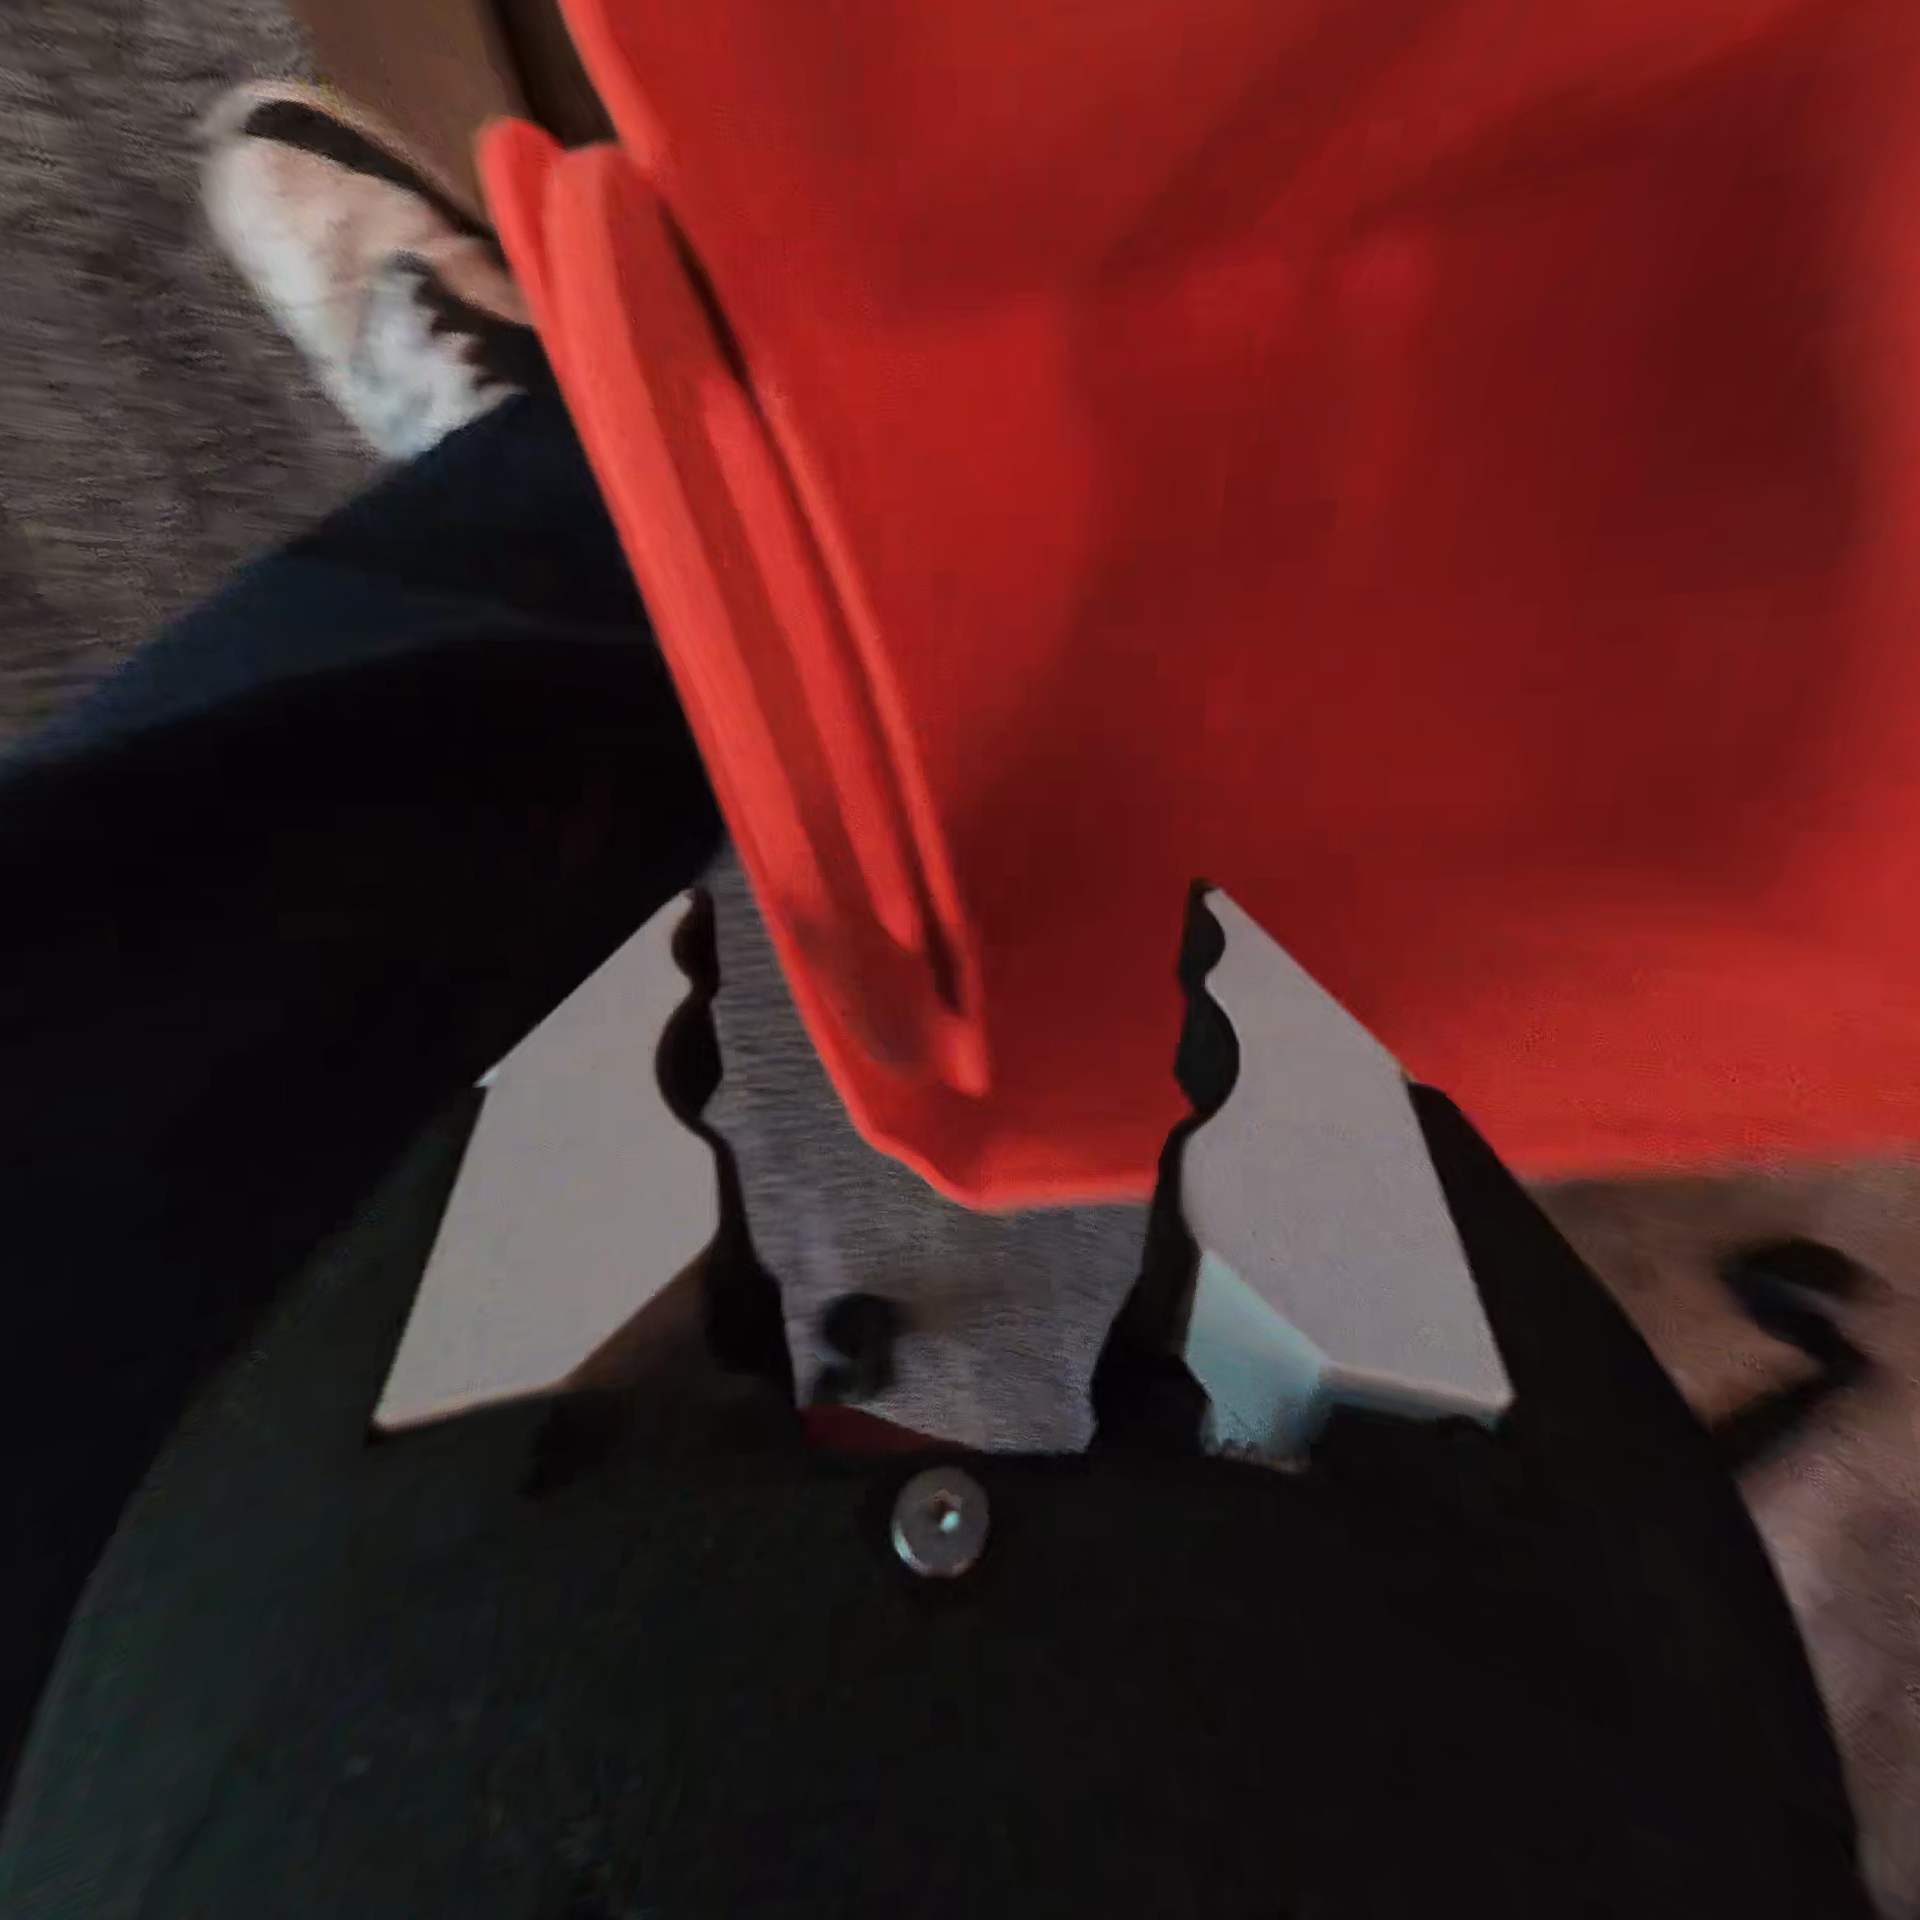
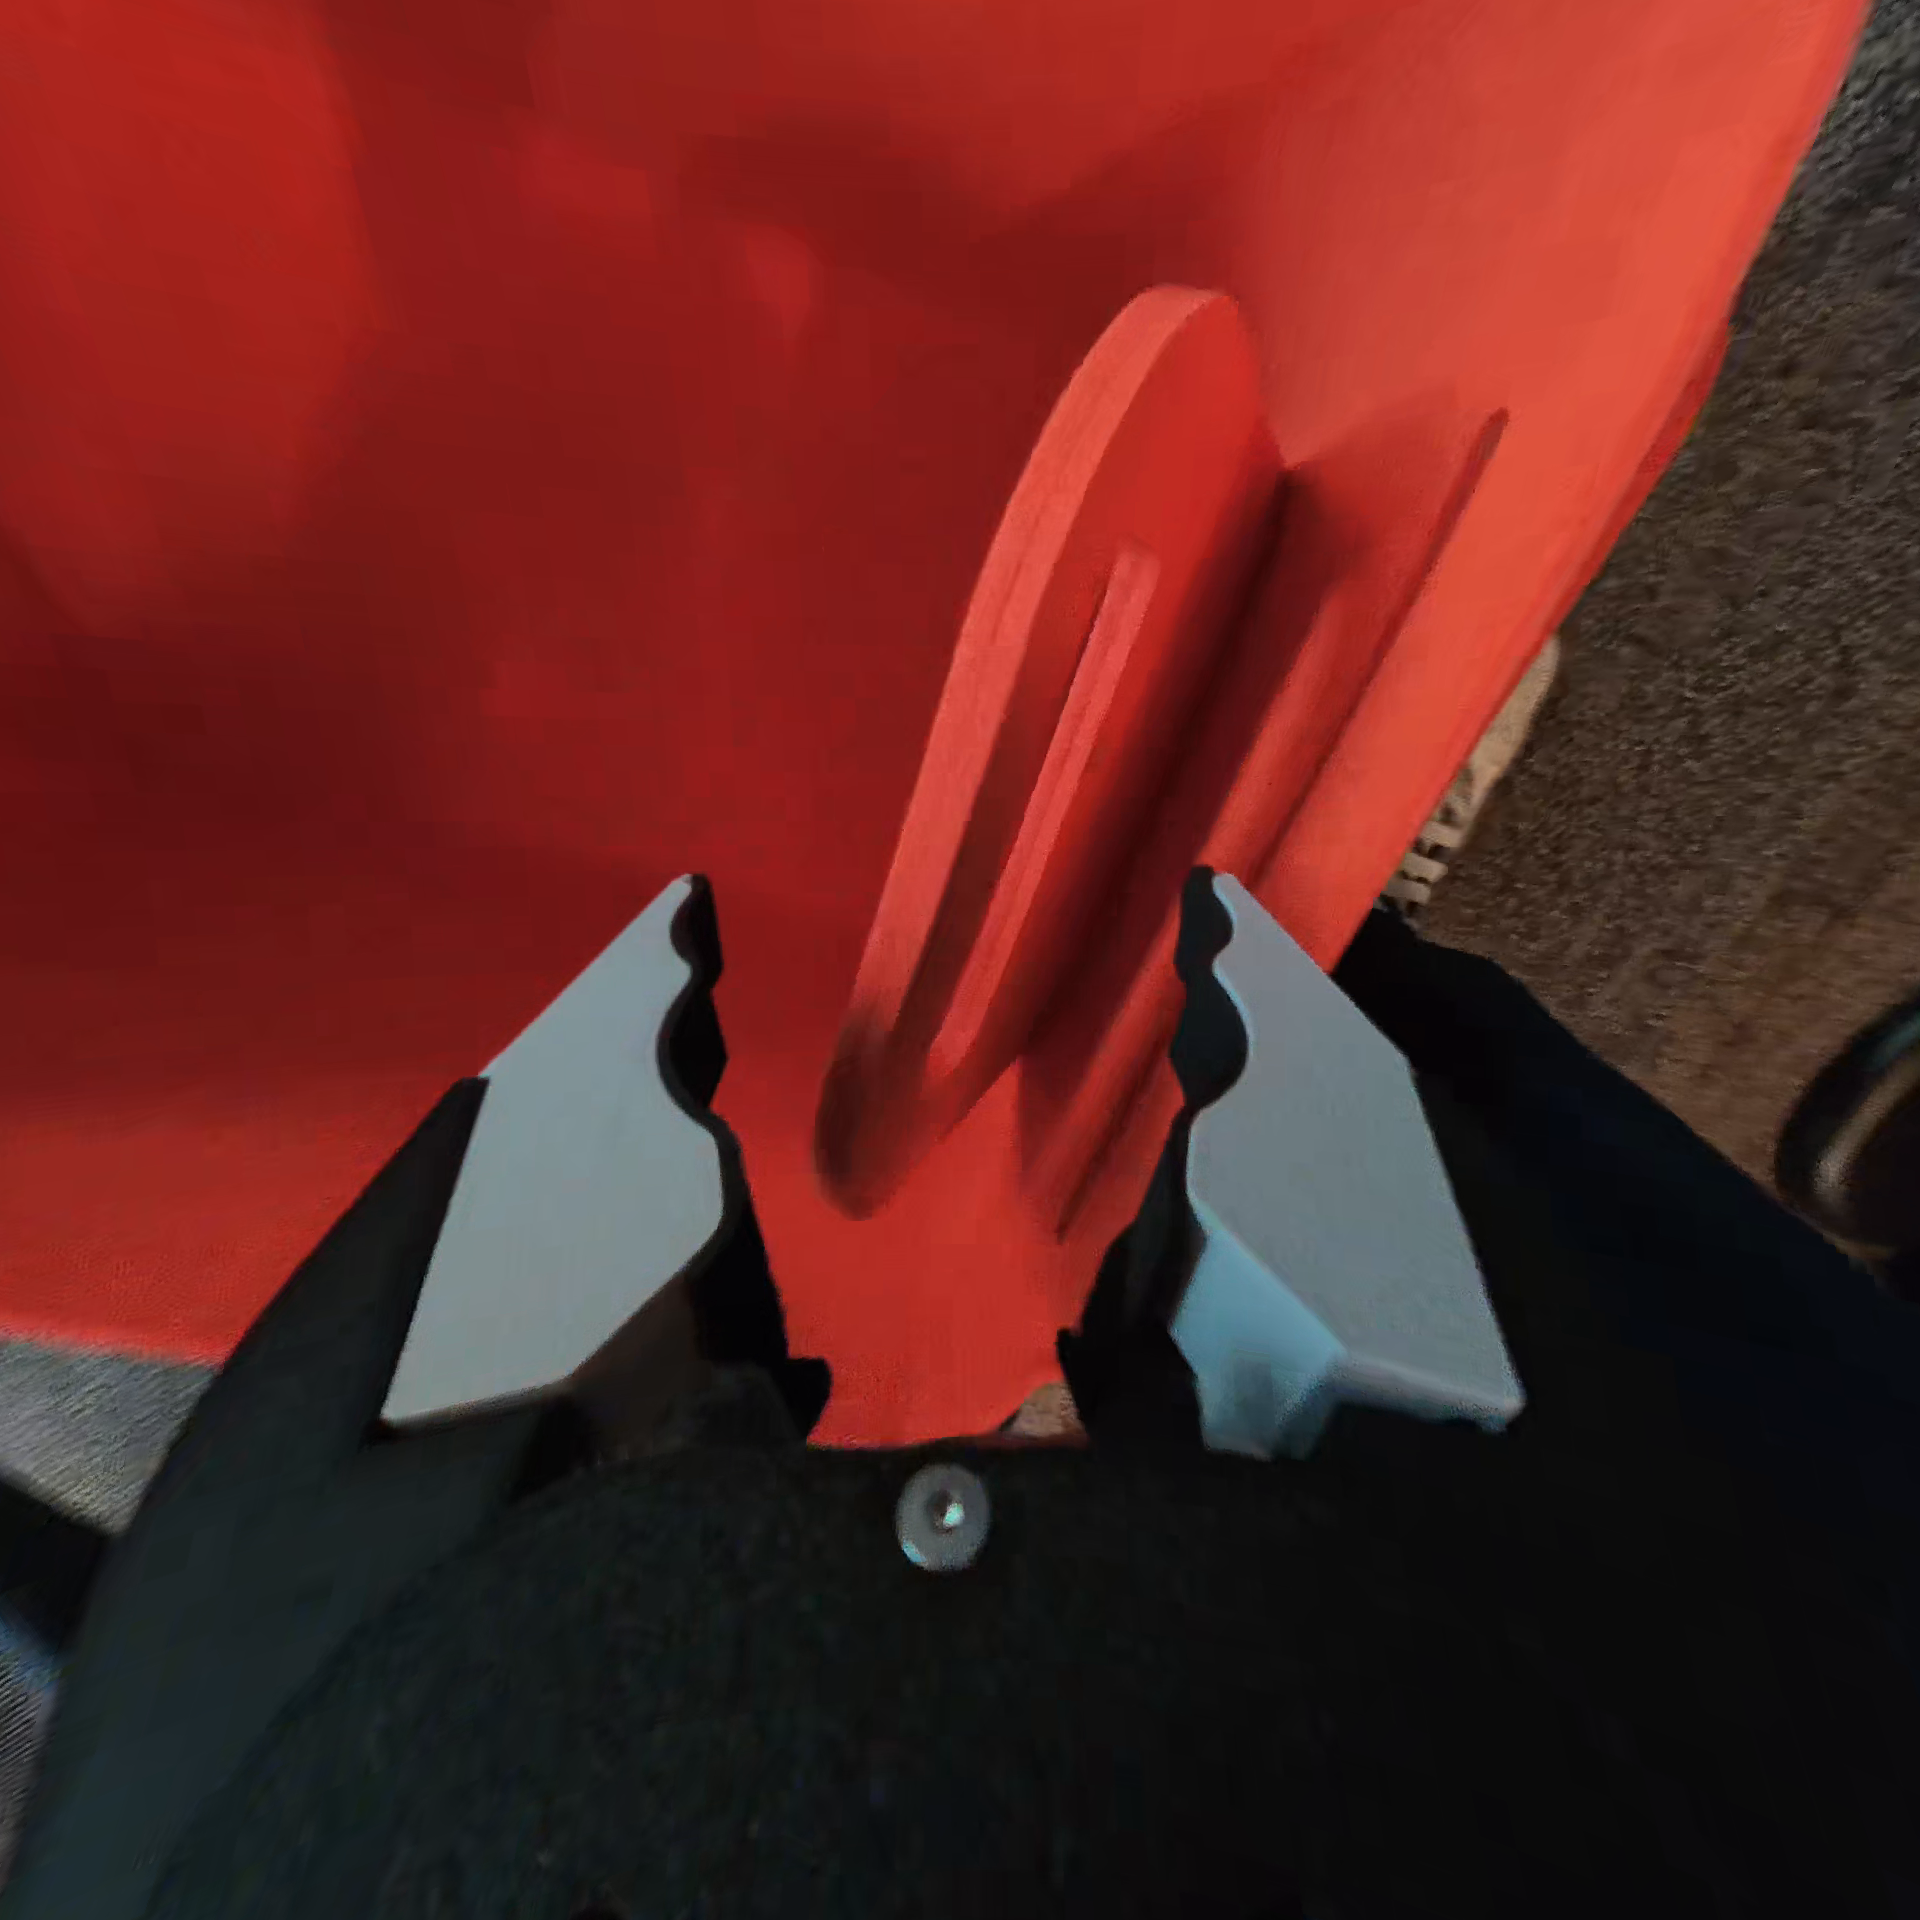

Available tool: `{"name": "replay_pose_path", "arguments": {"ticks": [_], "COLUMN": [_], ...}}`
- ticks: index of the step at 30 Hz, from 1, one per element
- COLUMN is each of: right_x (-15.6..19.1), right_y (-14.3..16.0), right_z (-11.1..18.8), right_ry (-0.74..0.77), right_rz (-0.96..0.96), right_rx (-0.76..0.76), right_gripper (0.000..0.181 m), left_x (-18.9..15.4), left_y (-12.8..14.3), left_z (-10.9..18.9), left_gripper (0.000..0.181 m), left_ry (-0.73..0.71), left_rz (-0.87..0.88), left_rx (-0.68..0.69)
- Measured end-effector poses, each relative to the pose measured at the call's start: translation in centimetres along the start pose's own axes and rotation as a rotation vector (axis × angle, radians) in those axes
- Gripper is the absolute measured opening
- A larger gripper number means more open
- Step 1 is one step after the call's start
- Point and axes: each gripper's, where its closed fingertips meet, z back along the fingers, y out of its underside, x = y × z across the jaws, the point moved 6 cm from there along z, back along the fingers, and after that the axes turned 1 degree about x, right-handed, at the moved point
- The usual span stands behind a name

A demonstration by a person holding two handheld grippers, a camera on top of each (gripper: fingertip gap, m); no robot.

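Note:
A red felt-like bag (image 1: 1299, 520) fills most of both views, blurred by motion. In the left wrist view its oval handle flap (image 1: 727, 582) runs down its left edge, and the bag's lower corner lies between the fingers of my left gripper (image 1: 951, 904), whose jaws stand wide apart. In the right wrist view the red bag (image 2: 468, 571) shows an oval handle with a long slot (image 2: 1091, 727) just ahead of my right gripper (image 2: 951, 894). Its jaws also stand wide apart, with the bag's edge reaching down between the fingers. Neither gripper pinches the material.
Grey carpet (image 1: 125, 416) lies below. A person's dark trouser leg (image 1: 312, 779) and a light shoe (image 1: 332, 291) are at the left of the left wrist view. In the right wrist view a light shoe (image 2: 1475, 790) and a dark shoe (image 2: 1849, 1122) are at the right.

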Motion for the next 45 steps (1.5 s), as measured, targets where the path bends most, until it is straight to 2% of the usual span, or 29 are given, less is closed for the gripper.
{"name": "replay_pose_path", "arguments": {"ticks": [1, 2, 3, 4, 5, 6, 9, 12, 15, 22, 25, 28, 31, 33, 34, 36, 38, 40, 43, 45], "right_x": [-0.4, -0.7, -1.0, -1.4, -2.2, -2.8, -5.5, -7.8, -10.5, -14.3, -15.2, -15.4, -14.6, -14.1, -13.8, -13.4, -13.1, -12.5, -11.6, -10.8], "right_y": [0.1, 0.4, 1.0, 1.4, 1.5, 1.5, -0.5, -4.9, -10.0, -23.7, -28.9, -32.2, -33.5, -33.9, -34.1, -34.2, -33.7, -32.2, -28.3, -24.6], "right_z": [-0.9, -1.7, -2.3, -2.5, -2.2, -1.8, 0.1, 1.6, 1.4, -0.7, -2.1, -4.3, -5.8, -5.6, -5.1, -3.2, -0.6, 1.8, 4.7, 5.8], "right_ry": [0.053, 0.089, 0.089, 0.092, 0.118, 0.093, -0.044, -0.132, -0.172, -0.209, -0.209, -0.193, -0.234, -0.299, -0.35, -0.442, -0.542, -0.65, -0.753, -0.761], "right_rz": [0.012, 0.03, 0.055, 0.079, 0.101, 0.095, -0.123, -0.186, -0.202, -0.198, -0.177, -0.139, -0.133, -0.181, -0.193, -0.233, -0.27, -0.297, -0.349, -0.395], "right_rx": [0.009, 0.024, 0.057, 0.066, 0.045, 0.037, -0.041, -0.12, -0.198, -0.301, -0.274, -0.241, -0.247, -0.237, -0.25, -0.315, -0.397, -0.446, -0.526, -0.561], "right_gripper": [0.073, 0.068, 0.052, 0.022, 0.018, 0.014, 0.007, 0.006, 0.006, 0.006, 0.007, 0.007, 0.009, 0.021, 0.034, 0.05, 0.059, 0.073, 0.068, 0.062], "left_x": [1.0, 1.7, 2.2, 2.6, 2.6, 2.8, 3.6, 4.6, 6.2, 9.2, 10.4, 11.4, 11.7, 11.7, 11.7, 11.4, 11.1, 10.5, 9.5, 8.5], "left_y": [-0.8, -1.1, -0.9, -0.6, -0.5, -0.7, -2.7, -8.0, -14.6, -28.6, -33.0, -36.0, -36.9, -36.9, -37.0, -36.9, -36.2, -34.8, -31.4, -28.1], "left_z": [-1.9, -3.5, -4.9, -5.7, -6.1, -5.9, -4.8, -3.2, -3.3, -5.4, -7.3, -9.9, -12.2, -12.4, -12.2, -11.0, -9.2, -7.1, -3.7, -1.9], "left_gripper": [0.089, 0.088, 0.085, 0.07, 0.039, 0.021, 0.017, 0.016, 0.015, 0.016, 0.016, 0.016, 0.016, 0.018, 0.02, 0.039, 0.048, 0.051, 0.052, 0.052], "left_ry": [-0.101, -0.141, -0.154, -0.142, -0.081, -0.044, 0.026, 0.107, 0.211, 0.206, 0.186, 0.167, 0.147, 0.156, 0.18, 0.24, 0.274, 0.301, 0.334, 0.33], "left_rz": [-0.008, 0.01, 0.04, 0.066, 0.071, 0.076, 0.085, 0.099, 0.115, 0.059, 0.055, 0.053, 0.026, 0.046, 0.07, 0.104, 0.107, 0.095, 0.103, 0.077], "left_rx": [0.019, 0.047, 0.101, 0.144, 0.155, 0.149, 0.113, 0.019, -0.036, -0.118, -0.1, -0.076, -0.073, -0.096, -0.116, -0.155, -0.197, -0.236, -0.312, -0.331]}}
